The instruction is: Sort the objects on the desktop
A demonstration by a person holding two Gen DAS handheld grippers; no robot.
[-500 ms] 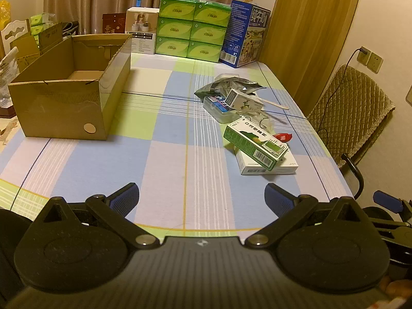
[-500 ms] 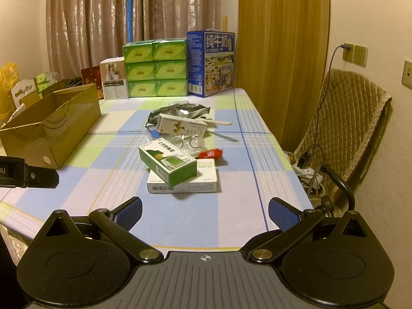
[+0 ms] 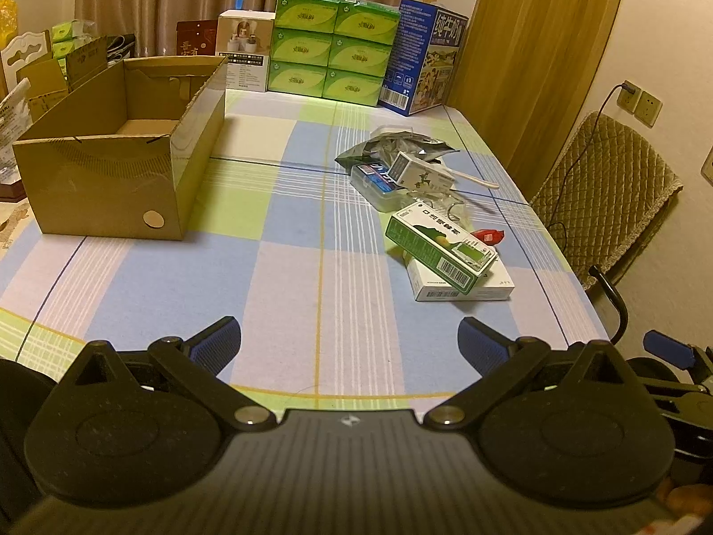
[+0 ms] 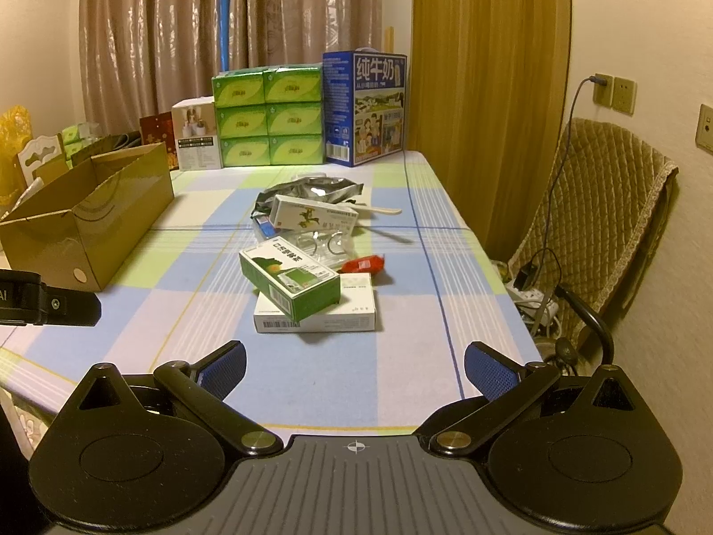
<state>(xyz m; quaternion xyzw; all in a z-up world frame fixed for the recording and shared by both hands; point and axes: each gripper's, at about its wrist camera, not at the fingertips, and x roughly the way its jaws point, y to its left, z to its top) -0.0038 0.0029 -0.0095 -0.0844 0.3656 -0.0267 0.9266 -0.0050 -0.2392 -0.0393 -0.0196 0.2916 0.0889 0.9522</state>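
Note:
A pile of small items lies on the checked tablecloth. A green medicine box rests tilted on a flat white box. Behind them are a red packet, a white carton, a clear plastic case and a silver foil bag. An open cardboard box stands to the left. My left gripper and right gripper both hang open and hold nothing, above the table's near edge, short of the pile.
Green tissue packs, a blue milk carton and a white box line the table's far end before curtains. A quilted chair and floor cables stand right of the table. The left gripper's finger shows at the right view's left edge.
Both views have hardly shifted. Nothing on the table has moved, and both grippers remain open.

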